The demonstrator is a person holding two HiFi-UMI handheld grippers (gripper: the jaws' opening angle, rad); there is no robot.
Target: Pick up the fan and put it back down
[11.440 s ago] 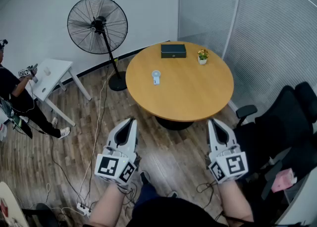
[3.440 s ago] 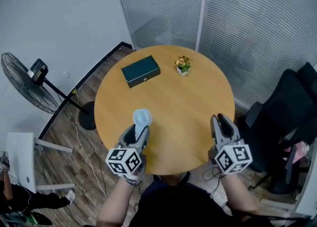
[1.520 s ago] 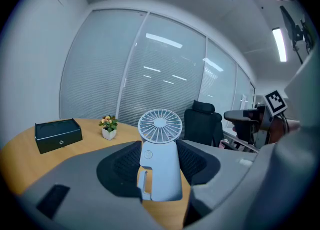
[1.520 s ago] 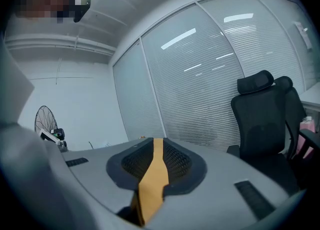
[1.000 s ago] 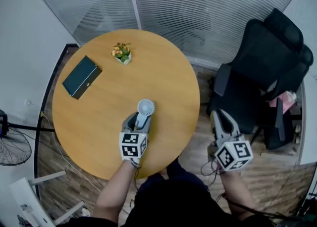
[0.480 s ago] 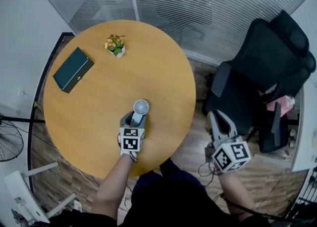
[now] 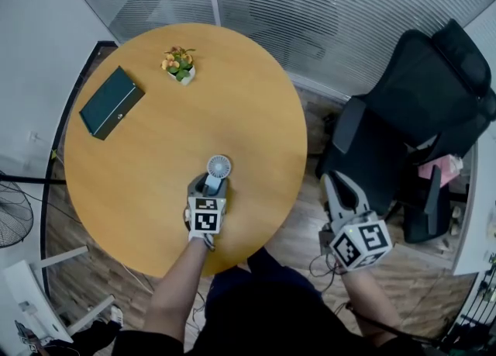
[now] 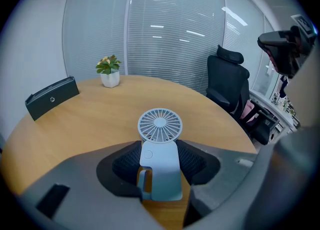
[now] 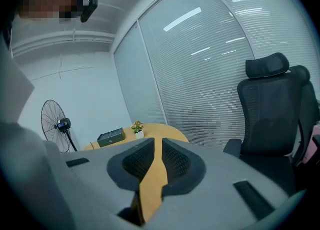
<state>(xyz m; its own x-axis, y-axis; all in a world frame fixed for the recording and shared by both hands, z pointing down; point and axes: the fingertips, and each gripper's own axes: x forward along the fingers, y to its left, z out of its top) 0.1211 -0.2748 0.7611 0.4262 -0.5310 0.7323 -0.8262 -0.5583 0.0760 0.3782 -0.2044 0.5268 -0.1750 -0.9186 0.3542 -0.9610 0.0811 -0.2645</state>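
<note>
A small pale-blue hand-held fan (image 7: 218,168) is held over the round wooden table (image 7: 139,153), near its front edge. My left gripper (image 7: 209,185) is shut on the handle, and the round grille (image 8: 160,125) sticks out past the pads. The handle (image 8: 161,171) fills the gap between both jaws. Whether the fan's base touches the tabletop I cannot tell. My right gripper (image 7: 335,184) hangs over the floor to the right of the table, beside the chair. In the right gripper view its jaws (image 9: 157,146) stand a narrow slit apart with nothing between them.
A dark green box (image 7: 111,101) and a small potted plant (image 7: 178,63) sit on the table's far side. A black office chair (image 7: 411,122) stands close on the right. Slatted glass walls run behind, and a standing floor fan (image 9: 56,119) is at the left.
My left gripper has sunk toward the tabletop with the small fan still in its jaws. The right gripper has shifted only slightly, staying beside the chair.
</note>
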